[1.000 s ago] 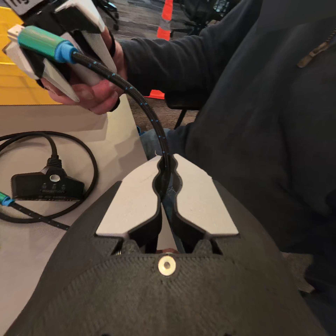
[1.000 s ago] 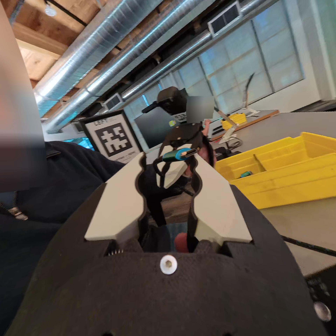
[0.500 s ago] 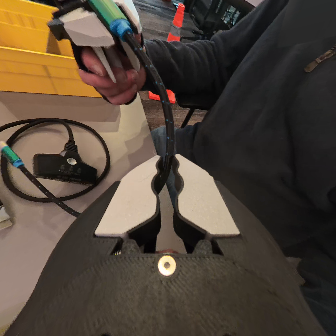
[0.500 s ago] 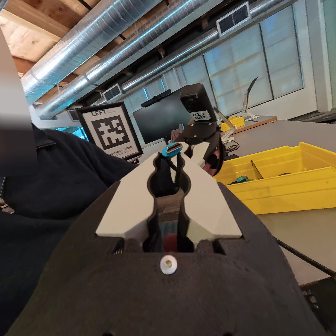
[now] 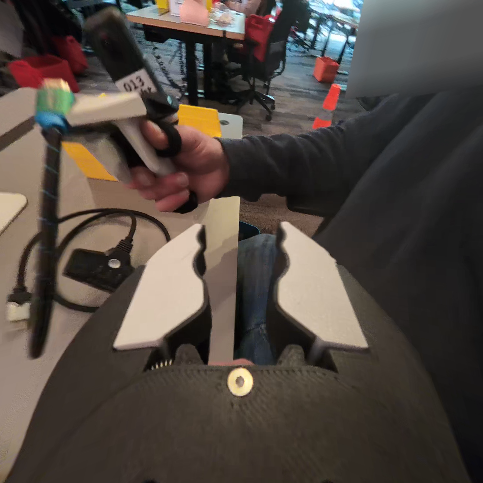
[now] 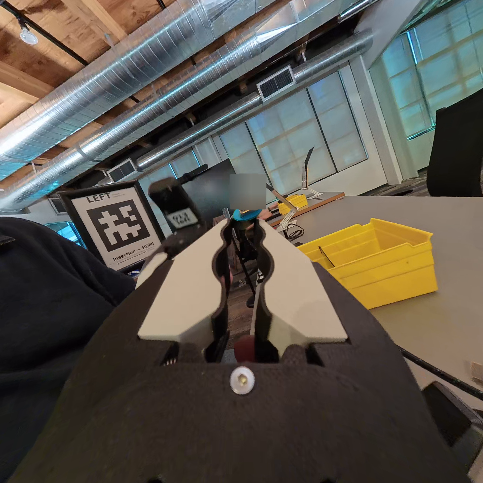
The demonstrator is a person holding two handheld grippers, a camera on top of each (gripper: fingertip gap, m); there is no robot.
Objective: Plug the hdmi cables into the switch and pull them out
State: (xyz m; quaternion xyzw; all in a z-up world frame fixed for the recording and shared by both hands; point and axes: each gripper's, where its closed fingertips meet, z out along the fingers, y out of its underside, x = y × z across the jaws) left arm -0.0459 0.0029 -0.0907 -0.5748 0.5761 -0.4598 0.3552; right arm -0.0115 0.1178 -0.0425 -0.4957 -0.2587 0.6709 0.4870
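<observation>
Grey table [image 5: 15, 167], right hand-held gripper [image 5: 56, 115] raised

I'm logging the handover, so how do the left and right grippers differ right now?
The left gripper is open and empty; the right gripper is shut on the green-and-blue HDMI plug. The left points low past the table edge; the right points up across the room. Both have pale fingers.

yellow bin [image 6: 371, 264], orange cone [image 5: 329, 104], office chair [image 5: 261, 62], framed sign [image 6: 115, 230]

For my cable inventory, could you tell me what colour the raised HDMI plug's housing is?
Green housing with a blue collar, clearest in the left wrist view.
</observation>
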